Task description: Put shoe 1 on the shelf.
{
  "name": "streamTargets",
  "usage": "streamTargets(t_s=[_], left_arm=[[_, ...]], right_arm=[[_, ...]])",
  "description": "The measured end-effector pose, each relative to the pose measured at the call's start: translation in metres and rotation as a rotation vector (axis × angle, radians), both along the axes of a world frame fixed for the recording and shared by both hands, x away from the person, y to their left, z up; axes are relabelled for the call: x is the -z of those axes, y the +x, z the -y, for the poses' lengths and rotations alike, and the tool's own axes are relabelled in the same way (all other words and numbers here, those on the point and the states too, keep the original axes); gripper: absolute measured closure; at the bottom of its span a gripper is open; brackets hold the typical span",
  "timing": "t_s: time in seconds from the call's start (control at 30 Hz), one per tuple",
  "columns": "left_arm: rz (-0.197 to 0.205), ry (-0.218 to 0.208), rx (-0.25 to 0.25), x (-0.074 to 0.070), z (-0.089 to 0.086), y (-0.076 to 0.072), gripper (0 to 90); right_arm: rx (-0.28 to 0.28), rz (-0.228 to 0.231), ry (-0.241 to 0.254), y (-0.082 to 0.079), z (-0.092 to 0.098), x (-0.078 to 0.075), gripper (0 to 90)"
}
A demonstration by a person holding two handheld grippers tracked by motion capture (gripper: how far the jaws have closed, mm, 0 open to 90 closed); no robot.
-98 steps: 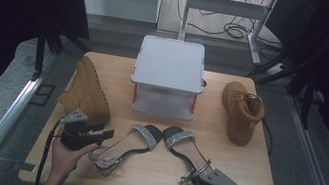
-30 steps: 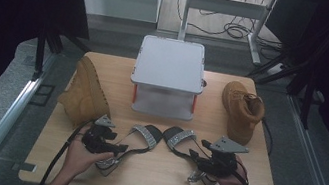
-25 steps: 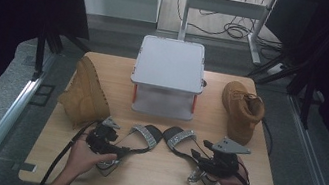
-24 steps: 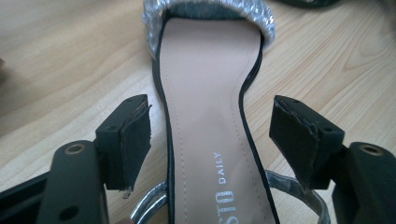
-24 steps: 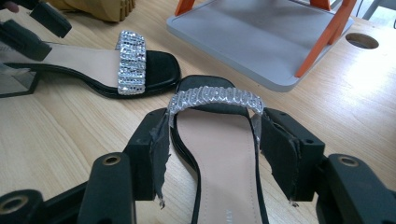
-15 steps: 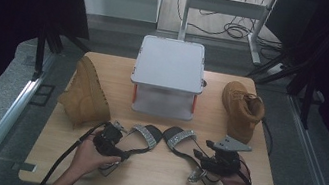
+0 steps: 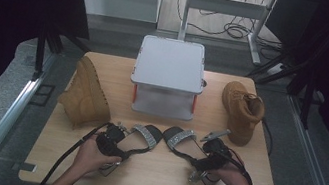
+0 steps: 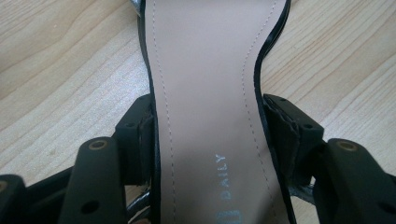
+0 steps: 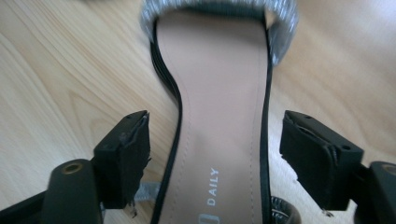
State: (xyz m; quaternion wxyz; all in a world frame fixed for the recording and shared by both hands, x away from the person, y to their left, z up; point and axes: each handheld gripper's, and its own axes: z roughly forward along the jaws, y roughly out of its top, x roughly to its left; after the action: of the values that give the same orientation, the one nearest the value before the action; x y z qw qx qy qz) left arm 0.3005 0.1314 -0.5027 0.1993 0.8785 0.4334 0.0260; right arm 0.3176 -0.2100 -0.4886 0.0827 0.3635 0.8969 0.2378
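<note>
Sandal (image 9: 219,121) lies between right claw's (image 9: 215,154) jaws.

My left hand (image 7: 91,154) holds the left gripper (image 7: 111,140) low over the table's near edge, its two black jaws pressed against both sides of a sandal (image 8: 205,116). My right hand (image 7: 232,177) holds the right gripper (image 7: 209,160) likewise, its jaws spread apart, straddling the other sandal (image 9: 219,130) without touching.
</note>
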Motion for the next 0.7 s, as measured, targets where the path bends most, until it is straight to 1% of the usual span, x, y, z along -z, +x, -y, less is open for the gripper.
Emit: streamTargets(t_s=[0.03, 0.07, 0.1, 0.13, 0.17, 0.2, 0.27, 0.3, 0.33, 0.37, 0.43, 0.47, 0.57, 0.63, 0.67, 0.7], left_arm=[[-0.001, -0.001, -0.001, 0.000, 0.000, 0.000, 39.9], [-0.003, -0.003, -0.002, 0.000, 0.000, 0.000, 39.9], [-0.003, -0.004, -0.004, 0.000, -0.001, 0.000, 39.9], [-0.002, -0.008, -0.009, 0.000, -0.001, 0.000, 40.2], [-0.002, -0.008, -0.009, 0.000, -0.001, 0.000, 40.3], [-0.001, -0.012, -0.013, 0.000, -0.001, 0.000, 40.5], [0.006, -0.019, -0.021, 0.001, -0.002, -0.001, 40.7], [0.016, -0.031, -0.032, 0.001, -0.003, -0.002, 41.2], [0.016, -0.031, -0.032, 0.001, -0.003, -0.002, 41.3], [0.018, -0.040, -0.036, 0.002, -0.004, -0.002, 41.3], [0.030, -0.048, -0.043, 0.002, -0.005, -0.003, 41.5], [0.043, -0.047, -0.050, 0.002, -0.006, -0.003, 41.8], [0.053, -0.055, -0.058, 0.001, -0.007, -0.003, 42.0], [0.061, -0.076, -0.069, -0.001, -0.009, -0.002, 42.1], [0.061, -0.081, -0.070, -0.002, -0.010, -0.002, 42.1], [0.065, -0.099, -0.081, -0.006, -0.014, 0.000, 42.2]], right_arm=[[-0.004, -0.034, -0.031, 0.003, -0.002, 0.003, 24.7], [-0.005, -0.050, -0.043, 0.004, -0.003, 0.005, 26.0], [-0.005, -0.050, -0.043, 0.004, -0.003, 0.005, 26.0], [-0.001, -0.087, -0.061, 0.007, -0.005, 0.008, 31.1], [-0.003, -0.107, -0.064, 0.008, -0.006, 0.009, 33.3], [-0.001, -0.118, -0.064, 0.009, -0.006, 0.010, 35.3], [0.010, -0.123, -0.060, 0.009, -0.006, 0.010, 36.9], [0.037, -0.131, -0.047, 0.010, -0.004, 0.009, 39.3], [0.037, -0.131, -0.047, 0.010, -0.004, 0.009, 39.3], [0.042, -0.126, -0.043, 0.010, -0.004, 0.010, 39.5], [0.058, -0.120, -0.033, 0.008, -0.004, 0.010, 40.2], [0.071, -0.118, -0.024, 0.008, -0.003, 0.010, 40.8], [0.075, -0.116, -0.016, 0.008, -0.002, 0.010, 41.3], [0.083, -0.112, -0.002, 0.008, -0.001, 0.009, 41.6], [0.092, -0.106, 0.011, 0.008, 0.000, 0.009, 41.7], [0.101, -0.094, 0.027, 0.008, 0.002, 0.007, 41.9]])
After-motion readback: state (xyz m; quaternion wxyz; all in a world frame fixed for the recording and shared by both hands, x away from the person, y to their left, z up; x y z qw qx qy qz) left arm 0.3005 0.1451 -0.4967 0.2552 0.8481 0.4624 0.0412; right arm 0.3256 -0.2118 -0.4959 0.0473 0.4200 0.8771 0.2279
